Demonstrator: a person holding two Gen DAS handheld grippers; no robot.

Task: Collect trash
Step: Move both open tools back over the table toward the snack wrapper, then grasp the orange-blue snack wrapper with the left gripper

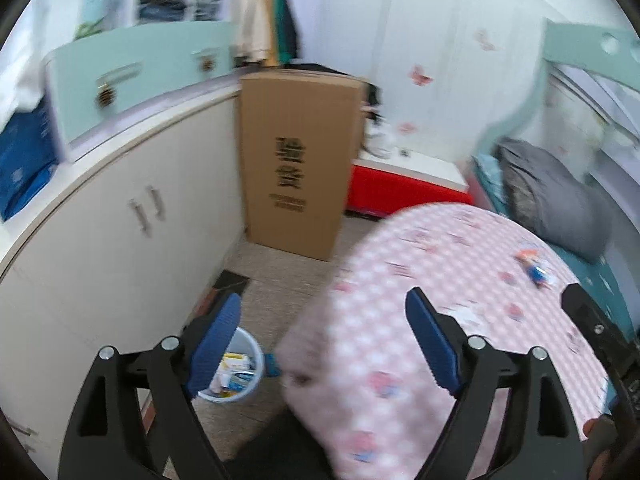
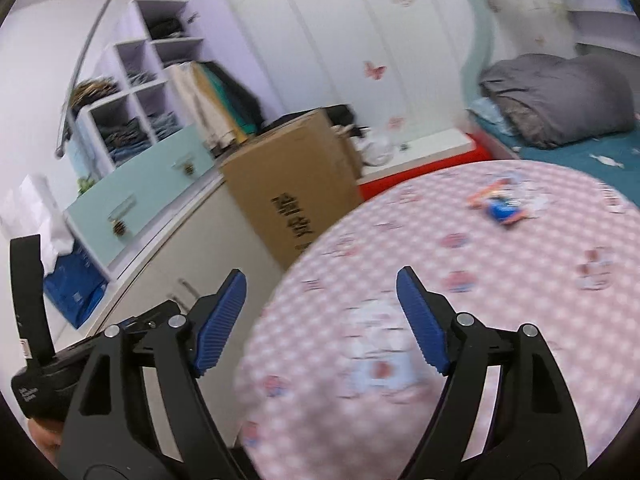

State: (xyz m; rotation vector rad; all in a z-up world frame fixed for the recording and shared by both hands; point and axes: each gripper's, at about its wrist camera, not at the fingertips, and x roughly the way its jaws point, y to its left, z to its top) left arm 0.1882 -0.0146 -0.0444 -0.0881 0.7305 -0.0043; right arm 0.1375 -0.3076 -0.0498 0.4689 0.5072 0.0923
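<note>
Over the near edge of a round table (image 2: pixel 460 280) covered in a pink checked cloth, both grippers hung with nothing between their blue pads; the left gripper (image 1: pixel 324 340) stood wide apart, its left finger above a small white bin (image 1: pixel 240 372) on the floor beside the table, the right finger over the cloth; the bin held papers and wrappers, partly hidden by that finger; the right gripper (image 2: pixel 320 316) was likewise spread and empty, pointing across the tabletop; at the far side of the table lay a small cluster of trash (image 2: pixel 500 204), orange and blue wrappers with pale scraps, well apart from both grippers and blurred; behind the table stood a tall cardboard box (image 1: pixel 296 160) against a cream cabinet (image 1: pixel 120 232), a red chest (image 1: pixel 404 192) near it, and a bed with a grey folded quilt (image 2: pixel 560 96) to the right.
</note>
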